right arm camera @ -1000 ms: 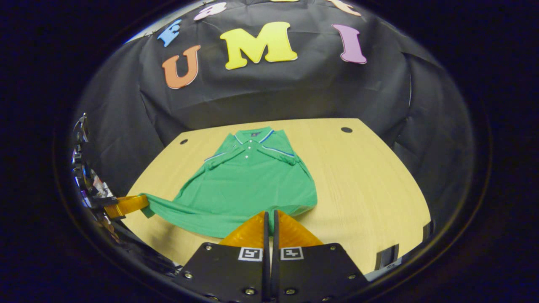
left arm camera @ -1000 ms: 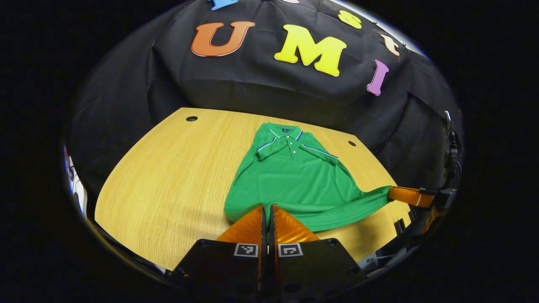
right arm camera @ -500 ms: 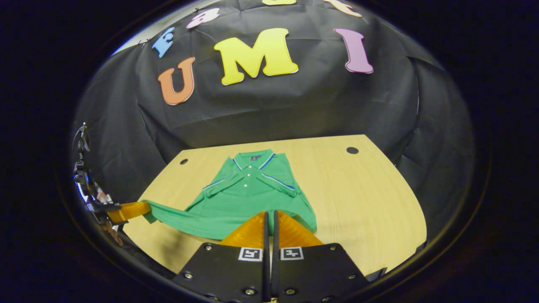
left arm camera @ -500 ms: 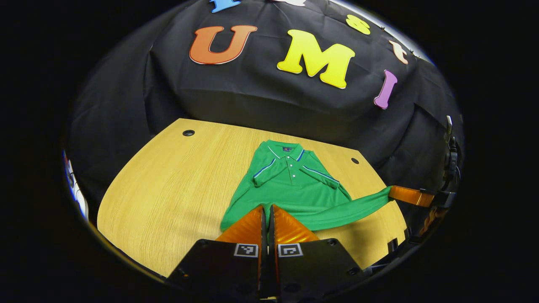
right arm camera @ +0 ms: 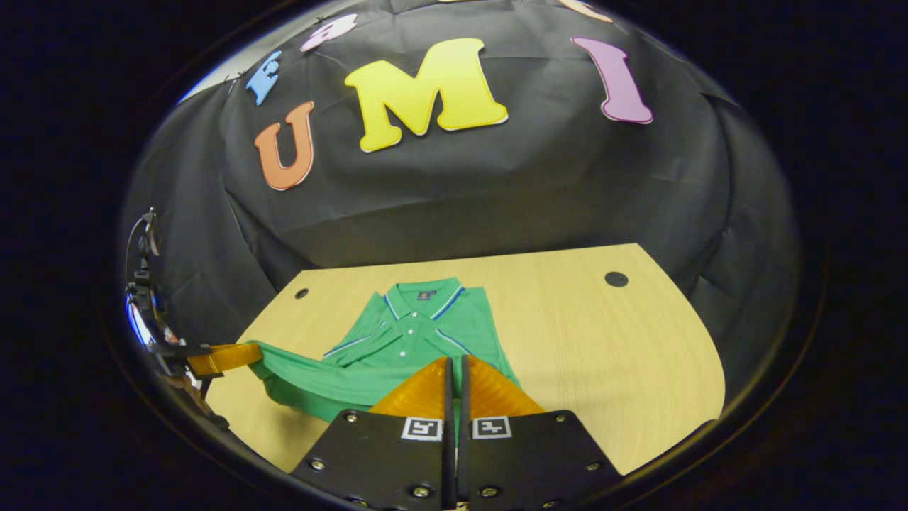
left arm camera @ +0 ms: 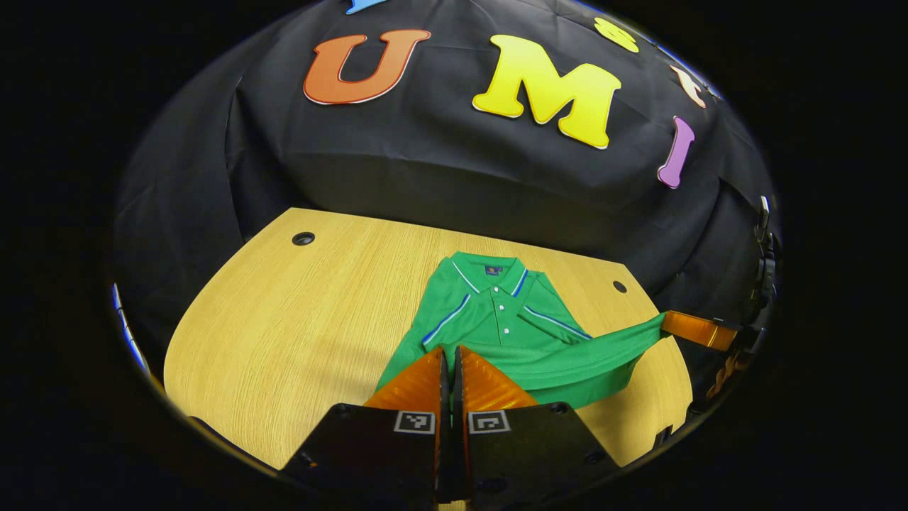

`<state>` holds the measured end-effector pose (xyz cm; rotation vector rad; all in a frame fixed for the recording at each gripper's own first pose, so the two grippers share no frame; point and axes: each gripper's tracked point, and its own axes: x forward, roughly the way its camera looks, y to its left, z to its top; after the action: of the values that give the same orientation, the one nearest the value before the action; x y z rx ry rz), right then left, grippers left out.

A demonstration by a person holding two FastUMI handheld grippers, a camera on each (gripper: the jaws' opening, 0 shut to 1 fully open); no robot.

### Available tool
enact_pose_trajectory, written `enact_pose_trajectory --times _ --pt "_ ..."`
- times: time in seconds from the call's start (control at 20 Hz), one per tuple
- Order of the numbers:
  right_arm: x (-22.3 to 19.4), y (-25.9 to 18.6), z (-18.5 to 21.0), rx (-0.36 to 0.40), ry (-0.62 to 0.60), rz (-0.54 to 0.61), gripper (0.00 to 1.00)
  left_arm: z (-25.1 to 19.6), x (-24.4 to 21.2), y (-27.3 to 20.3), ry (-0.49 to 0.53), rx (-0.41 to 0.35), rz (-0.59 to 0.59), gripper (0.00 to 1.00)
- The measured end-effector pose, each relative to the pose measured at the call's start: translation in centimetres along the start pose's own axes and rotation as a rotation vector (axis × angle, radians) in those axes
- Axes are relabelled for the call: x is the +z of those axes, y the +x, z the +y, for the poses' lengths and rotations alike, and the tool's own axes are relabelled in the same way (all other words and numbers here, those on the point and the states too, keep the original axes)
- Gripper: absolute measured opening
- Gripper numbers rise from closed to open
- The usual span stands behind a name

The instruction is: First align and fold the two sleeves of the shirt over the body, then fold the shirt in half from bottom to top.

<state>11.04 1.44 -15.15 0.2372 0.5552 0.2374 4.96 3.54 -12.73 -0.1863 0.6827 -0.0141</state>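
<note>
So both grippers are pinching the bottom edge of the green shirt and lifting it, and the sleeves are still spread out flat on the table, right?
Not quite. The sleeves are already folded over the body of the green shirt, as the left gripper view shows. The rest holds: the left gripper and right gripper each pinch the bottom edge, lifted off the table.

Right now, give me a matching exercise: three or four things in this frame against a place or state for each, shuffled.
Things:
1. shirt
2. collar
3. left gripper
4. table

Places or states:
A. pale wood, with round holes near its far corners
B. green, hem lifted off the table
C. shut on the shirt's hem
D. at the far end, toward the wall

Pairs: 1-B, 2-D, 3-C, 4-A
</note>
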Motion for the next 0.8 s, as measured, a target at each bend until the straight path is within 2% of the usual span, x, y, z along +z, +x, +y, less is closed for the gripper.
enact_pose_trajectory --times 0.2,0.55,0.8 --pt "1.5 3.8 -1.1 0.004 0.013 0.001 0.01 -0.1 2.7 3.7 0.021 0.005 -0.025 0.03" --pt "3.5 10.4 -2.4 -0.016 -0.024 0.014 0.01 -0.3 4.5 10.7 0.041 0.0 -0.015 0.03" --pt "5.7 15.0 -3.5 -0.034 -0.031 0.01 0.01 0.4 6.4 14.9 0.0 0.007 -0.015 0.03"
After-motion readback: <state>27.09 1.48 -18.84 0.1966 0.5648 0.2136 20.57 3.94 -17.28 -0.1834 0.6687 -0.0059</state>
